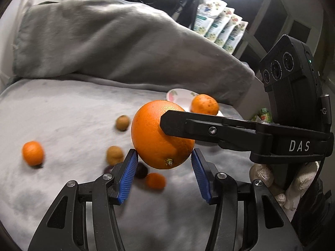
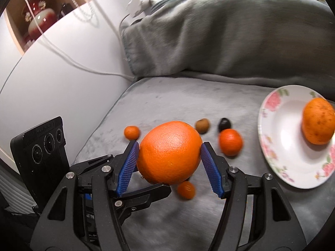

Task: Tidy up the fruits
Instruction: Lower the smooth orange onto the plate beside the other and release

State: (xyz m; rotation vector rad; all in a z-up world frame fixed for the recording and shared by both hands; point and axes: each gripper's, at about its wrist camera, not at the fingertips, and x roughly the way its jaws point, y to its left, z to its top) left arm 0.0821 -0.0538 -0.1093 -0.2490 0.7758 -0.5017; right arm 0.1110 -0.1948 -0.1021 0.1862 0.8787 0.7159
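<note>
Hanging above the grey fleece blanket (image 1: 62, 108), the big orange (image 1: 159, 133) filled the middle of the left wrist view, its skin pebbled and glossy, its shape a slightly stretched ball. Its green stem nub pointed down and toward the camera, so the long axis ran from that nub up and away. The right gripper (image 1: 167, 123) came in from the right as a flat black finger pressed across the fruit's upper side. The left gripper (image 1: 164, 156) stood wide, its ribbed blue pads (image 1: 127, 177) just beside the orange's lower flanks; whether they touched, I could not tell. Scattered on the blanket below lay a blurred small mandarin (image 1: 33, 153), two dull brown round fruits, a dark plum-like one and another small orange one. Behind, a speckled orange (image 1: 204, 104) sat on the floral plate (image 1: 178, 96).

Over to the right wrist view: the right gripper (image 2: 169, 156) clamped the big orange (image 2: 170, 152) between its ribbed blue pads (image 2: 127, 165), fruit held clear of the blanket (image 2: 159, 102). The stem end faced down-left, mostly hidden. The left gripper's (image 2: 165, 188) black finger tip poked in beneath the fruit. The glazed white plate (image 2: 272, 138) with pink flowers lay at the right, carrying the speckled orange (image 2: 318, 121).
</note>
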